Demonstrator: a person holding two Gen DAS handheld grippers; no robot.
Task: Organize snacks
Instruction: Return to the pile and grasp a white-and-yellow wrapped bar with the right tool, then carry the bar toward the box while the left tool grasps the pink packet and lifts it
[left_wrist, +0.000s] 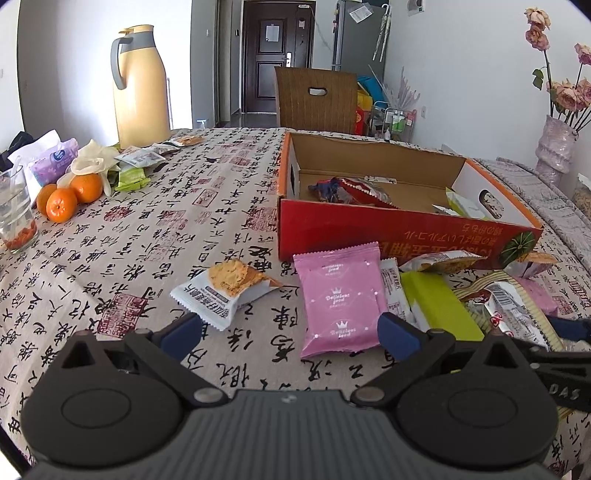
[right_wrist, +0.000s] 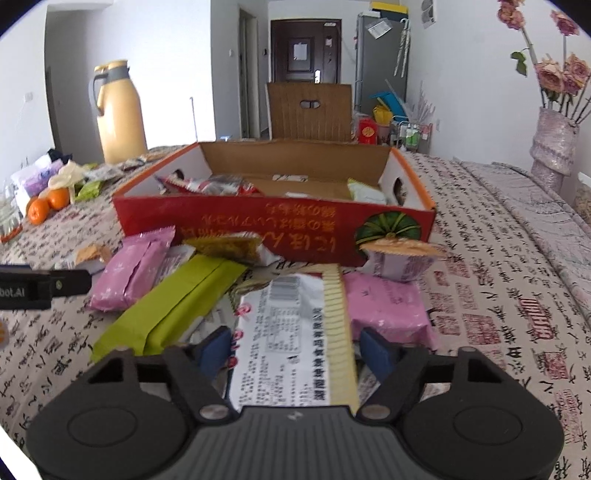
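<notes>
Snacks are lying in a loose heap just in front of the red box (right_wrist: 273, 229). Right gripper (right_wrist: 295, 349) is standing half spread, its 2 pads flanking a white barcoded packet (right_wrist: 291, 332); contact is unclear. Left gripper (left_wrist: 291, 332) is gaping wide, holding nothing, a pink packet (left_wrist: 341, 295) lying between its fingers.
</notes>
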